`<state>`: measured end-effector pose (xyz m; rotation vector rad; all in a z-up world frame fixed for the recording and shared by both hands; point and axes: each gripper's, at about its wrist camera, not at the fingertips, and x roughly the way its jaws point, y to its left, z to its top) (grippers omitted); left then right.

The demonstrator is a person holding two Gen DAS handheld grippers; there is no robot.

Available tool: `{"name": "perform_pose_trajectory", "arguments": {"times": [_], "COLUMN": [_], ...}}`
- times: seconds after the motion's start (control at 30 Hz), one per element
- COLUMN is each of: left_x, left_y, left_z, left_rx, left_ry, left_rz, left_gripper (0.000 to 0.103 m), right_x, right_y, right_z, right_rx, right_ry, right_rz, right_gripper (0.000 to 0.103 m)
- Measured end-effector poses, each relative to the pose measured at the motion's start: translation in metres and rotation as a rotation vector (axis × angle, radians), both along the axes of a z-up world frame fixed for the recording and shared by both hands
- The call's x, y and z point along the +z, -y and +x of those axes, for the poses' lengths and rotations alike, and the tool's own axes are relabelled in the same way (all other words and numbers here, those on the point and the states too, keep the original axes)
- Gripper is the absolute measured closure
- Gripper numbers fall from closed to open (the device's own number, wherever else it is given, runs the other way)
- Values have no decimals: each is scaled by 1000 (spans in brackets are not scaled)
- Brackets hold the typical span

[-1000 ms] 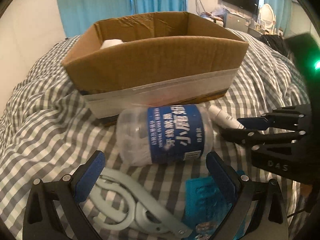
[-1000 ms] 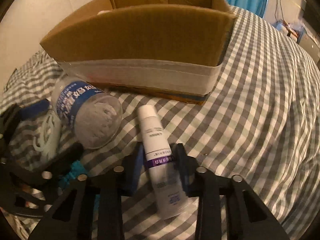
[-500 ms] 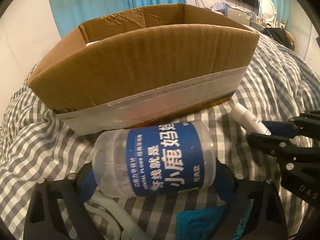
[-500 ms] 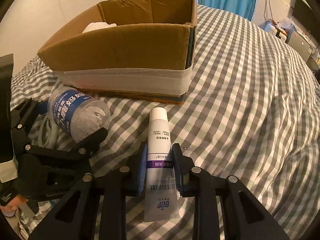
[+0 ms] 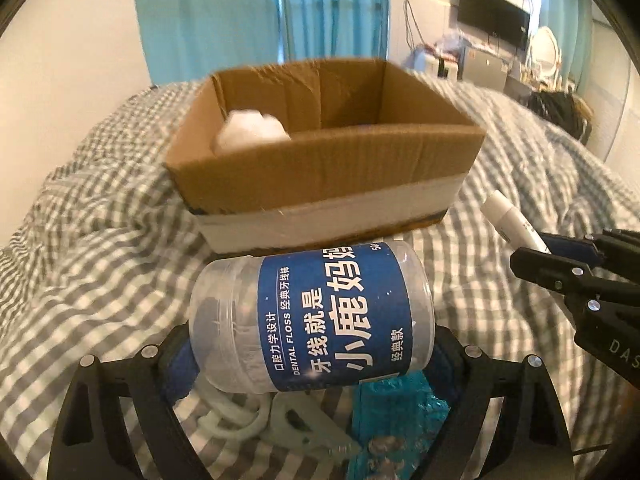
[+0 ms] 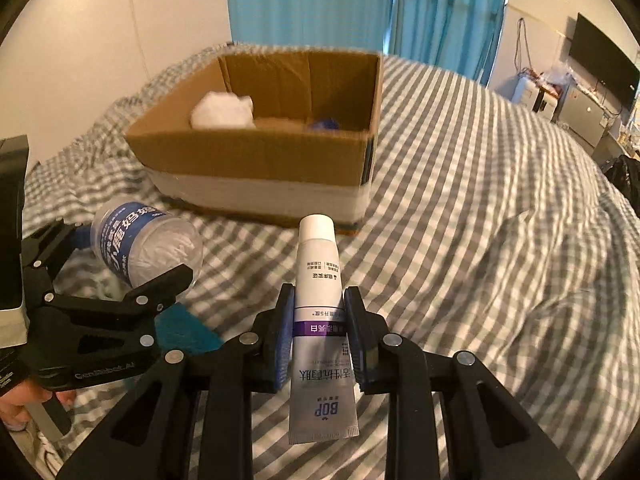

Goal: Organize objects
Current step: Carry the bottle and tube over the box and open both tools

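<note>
Gingham bedspread (image 6: 480,208), blue curtains (image 5: 260,16) behind.

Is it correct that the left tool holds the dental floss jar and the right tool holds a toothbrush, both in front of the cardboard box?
Not quite. The right tool holds a white toothpaste tube, not a toothbrush, as the right wrist view shows. The rest is right: the left tool holds the dental floss jar, both in front of the cardboard box.
</note>
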<state>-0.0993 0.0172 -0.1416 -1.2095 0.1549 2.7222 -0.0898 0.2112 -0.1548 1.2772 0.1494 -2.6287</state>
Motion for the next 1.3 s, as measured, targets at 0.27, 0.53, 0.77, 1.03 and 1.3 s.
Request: {"name": "perform_pose_trajectory", "arguments": {"times": [0.27, 0.53, 0.77, 1.03, 1.3], "left_x": [50, 113, 150, 150, 112], "left_y": [1, 13, 14, 7, 2], "left_z": [16, 17, -10, -67, -129], "left_rx": [37, 53, 51, 31, 8], "left_ry": [-116, -230, -291, -285, -214], "left_rz": [36, 46, 43, 83, 60], "left_gripper": [11, 11, 13, 13, 13], "right_x": [59, 125, 174, 187, 147], "right_y": [14, 26, 36, 53, 57], "right_z": [21, 27, 1, -67, -136], "right_rx": [10, 33, 67, 106, 95], "right_ry": [-113, -229, -316, -323, -254], "right_rz": [-20, -7, -30, -21, -39], "right_gripper": [79, 79, 79, 79, 79]}}
